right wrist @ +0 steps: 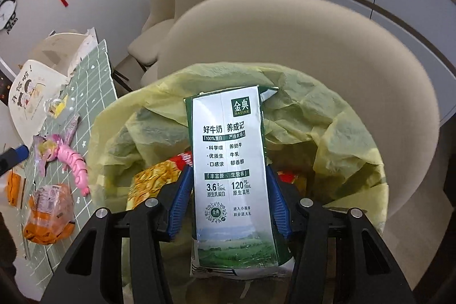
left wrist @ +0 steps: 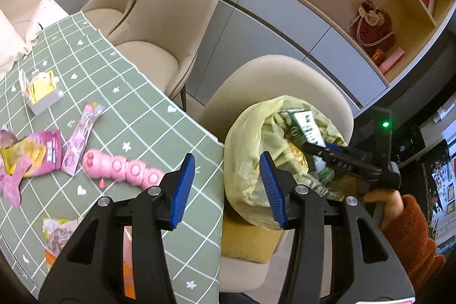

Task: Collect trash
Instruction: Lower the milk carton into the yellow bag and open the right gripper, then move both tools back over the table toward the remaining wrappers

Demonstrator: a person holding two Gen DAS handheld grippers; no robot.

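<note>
Dining table (left wrist: 119,110) under a green checked cloth, with a beige chair (left wrist: 285,81) drawn up at its edge. On the chair stands a yellow trash bag (right wrist: 327,116), mouth open. Right wrist view only: the milk carton (right wrist: 230,161) stands upright between the blue pads of the right gripper (right wrist: 229,201), which grip its two sides over the bag's mouth; crumpled wrappers lie inside the bag. Left wrist view only: the left gripper (left wrist: 228,187) hangs about half open and empty above the table edge, near a pink caterpillar toy (left wrist: 122,170), pink snack wrappers (left wrist: 42,153) and a small white box (left wrist: 42,93).
</note>
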